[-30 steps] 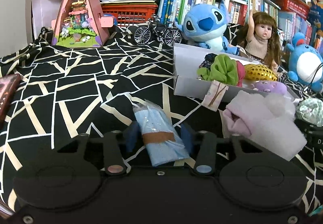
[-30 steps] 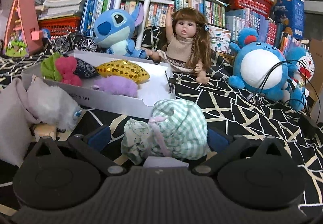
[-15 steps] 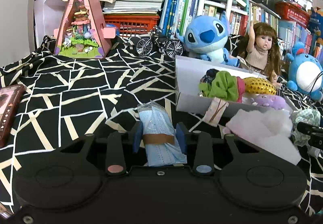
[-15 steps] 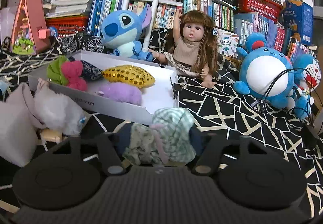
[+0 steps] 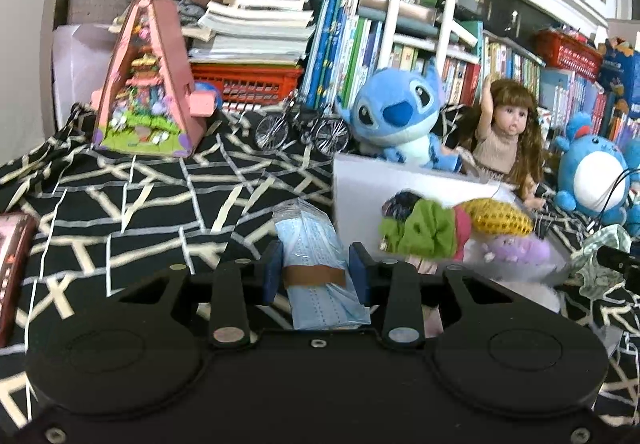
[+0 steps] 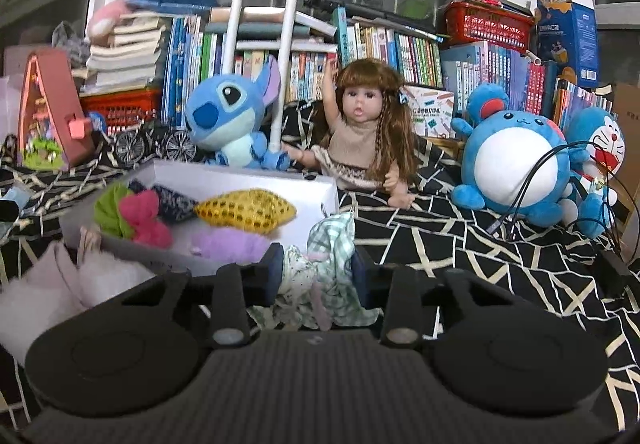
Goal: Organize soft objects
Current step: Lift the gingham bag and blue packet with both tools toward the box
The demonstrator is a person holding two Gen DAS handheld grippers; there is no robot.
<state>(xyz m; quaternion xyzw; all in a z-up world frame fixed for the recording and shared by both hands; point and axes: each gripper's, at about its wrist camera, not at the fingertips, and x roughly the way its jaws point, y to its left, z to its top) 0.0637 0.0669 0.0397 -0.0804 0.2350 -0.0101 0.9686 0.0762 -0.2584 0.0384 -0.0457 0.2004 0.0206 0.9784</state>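
- Two grips: left gripper (image 5: pixel 315 273) clamps the blue mask pack (image 5: pixel 316 264), no print legible.
- Right gripper (image 6: pixel 316 271), jaws closing, squeezes the checked cloth (image 6: pixel 326 276) beside the white box (image 6: pixel 248 174) edge.

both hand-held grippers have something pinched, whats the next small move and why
Probably carry the right hand-held gripper, its jaws closing on the green checked cloth, forward over the white box and let go there. The box sits just ahead and already holds soft things like the yellow sequin pillow. The left hand-held gripper can follow with the blue mask pack.
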